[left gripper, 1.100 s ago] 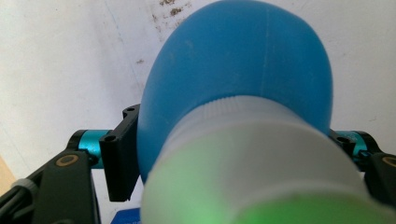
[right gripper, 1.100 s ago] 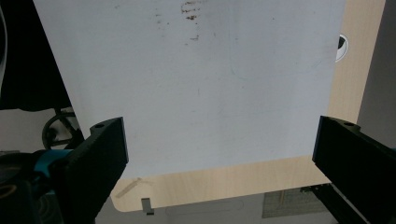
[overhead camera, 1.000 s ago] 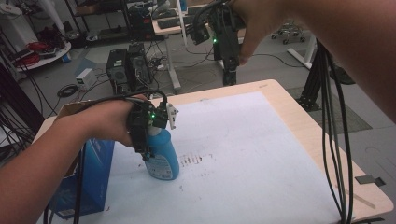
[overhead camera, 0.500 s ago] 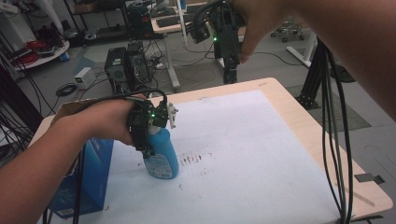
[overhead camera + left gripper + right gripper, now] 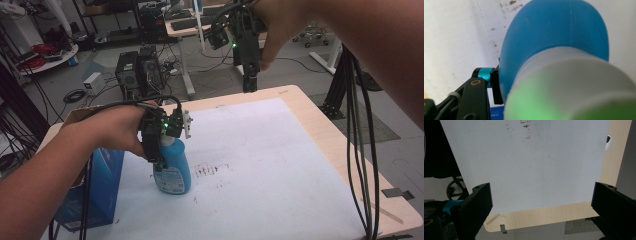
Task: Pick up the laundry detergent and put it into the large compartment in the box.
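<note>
Behind blue bottle (image 5: 554,32) — left gripper's (image 5: 162,150) far jaw.

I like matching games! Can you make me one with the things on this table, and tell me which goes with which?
Things:
1. blue bottle
2. blue box
3. right claw
4. white sheet

Places or states:
A. held high over the table's far edge, wide open
B. spread over the table, with dark smudges
C. upright, gripped by the left claw
D. at the table's left edge

Pairs: 1-C, 2-D, 3-A, 4-B
</note>
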The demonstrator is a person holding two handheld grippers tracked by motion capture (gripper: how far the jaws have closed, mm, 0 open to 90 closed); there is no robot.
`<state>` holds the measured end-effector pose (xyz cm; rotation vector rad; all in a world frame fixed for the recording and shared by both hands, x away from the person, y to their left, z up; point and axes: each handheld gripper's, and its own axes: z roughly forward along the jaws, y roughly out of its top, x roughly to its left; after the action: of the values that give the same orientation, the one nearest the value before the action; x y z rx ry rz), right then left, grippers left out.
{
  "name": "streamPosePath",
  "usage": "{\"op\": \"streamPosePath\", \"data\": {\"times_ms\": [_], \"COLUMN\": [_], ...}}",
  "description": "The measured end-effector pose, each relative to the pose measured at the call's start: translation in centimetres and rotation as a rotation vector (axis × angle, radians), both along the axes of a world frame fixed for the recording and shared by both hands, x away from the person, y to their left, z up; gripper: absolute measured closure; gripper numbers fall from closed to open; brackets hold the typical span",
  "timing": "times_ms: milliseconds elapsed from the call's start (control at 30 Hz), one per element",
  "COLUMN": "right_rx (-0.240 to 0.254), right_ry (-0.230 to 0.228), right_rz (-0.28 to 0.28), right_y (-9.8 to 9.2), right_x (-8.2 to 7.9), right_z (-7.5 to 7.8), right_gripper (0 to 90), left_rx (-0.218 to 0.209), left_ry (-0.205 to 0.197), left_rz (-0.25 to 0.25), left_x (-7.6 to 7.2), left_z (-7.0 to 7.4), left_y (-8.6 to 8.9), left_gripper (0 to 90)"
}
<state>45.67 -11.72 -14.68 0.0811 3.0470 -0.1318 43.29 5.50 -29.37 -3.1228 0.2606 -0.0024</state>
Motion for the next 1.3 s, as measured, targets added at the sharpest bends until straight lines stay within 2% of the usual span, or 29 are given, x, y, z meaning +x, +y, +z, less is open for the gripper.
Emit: {"op": "streamPosePath", "data": {"times_ms": [200, 233, 267, 533, 767, 800, 867, 900, 933, 967, 1100, 1133, 1200, 1233, 1300], "right_rx": [0.0, 0.0, 0.001, 0.001, 0.002, 0.005, 0.008, 0.01, 0.01, 0.011, 0.014, 0.013, 0.013, 0.013, 0.014], "right_ry": [0.001, 0.001, 0.001, 0.003, 0.002, 0.002, 0.004, 0.003, 0.003, 0.003, -0.003, -0.002, -0.001, -0.001, -0.005], "right_rz": [0.006, 0.006, 0.01, 0.025, 0.034, 0.036, 0.042, 0.046, 0.046, 0.048, 0.057, 0.055, 0.056, 0.056, 0.066], "right_y": [0.2, 0.2, 0.2, 0.7, 0.9, 1.0, 1.0, 1.1, 1.1, 1.2, 1.3, 1.3, 1.4, 1.4, 1.5], "right_x": [-0.2, -0.2, -0.2, -0.6, -0.9, -0.9, -0.9, -1.0, -1.0, -1.0, -1.2, -1.2, -1.3, -1.3, -1.5], "right_z": [-0.2, -0.2, -0.2, -0.4, -0.4, -0.5, -0.5, -0.4, -0.4, -0.3, -0.3, -0.3, -0.3, -0.3, -0.3], "right_gripper": [2.5, 2.5, 2.5, 2.5, 2.5, 2.5, 2.5, 2.5, 2.5, 2.5, 2.5, 2.5, 2.5, 2.5, 2.5], "left_rx": [-0.001, -0.001, 0.0, 0.022, -0.004, -0.013, -0.013, -0.009, -0.009, -0.006, -0.004, -0.004, -0.022, -0.022, -0.048], "left_ry": [0.011, 0.011, 0.018, 0.07, 0.114, 0.107, 0.107, 0.11, 0.11, 0.1, 0.065, 0.067, 0.068, 0.068, 0.068], "left_rz": [0.046, 0.046, 0.073, 0.182, 0.293, 0.308, 0.308, 0.361, 0.361, 0.392, 0.453, 0.47, 0.507, 0.507, 0.565], "left_x": [-0.8, -0.8, -1.2, -2.4, -3.2, -3.3, -3.3, -3.5, -3.5, -3.6, -3.7, -3.8, -3.8, -3.8, -4.0], "left_z": [2.5, 2.5, 3.5, 7.4, 11.2, 11.8, 11.8, 13.5, 13.5, 14.4, 16.0, 16.3, 17.2, 17.2, 18.3], "left_y": [0.5, 0.5, 0.8, 2.1, 4.0, 4.3, 4.3, 5.4, 5.4, 6.0, 7.3, 7.6, 8.5, 8.5, 9.7], "left_gripper": [38.9, 38.9, 38.9, 39.0, 38.9, 38.9, 38.9, 38.9, 38.9, 38.9, 38.9, 38.9, 38.9, 38.9, 38.9]}}
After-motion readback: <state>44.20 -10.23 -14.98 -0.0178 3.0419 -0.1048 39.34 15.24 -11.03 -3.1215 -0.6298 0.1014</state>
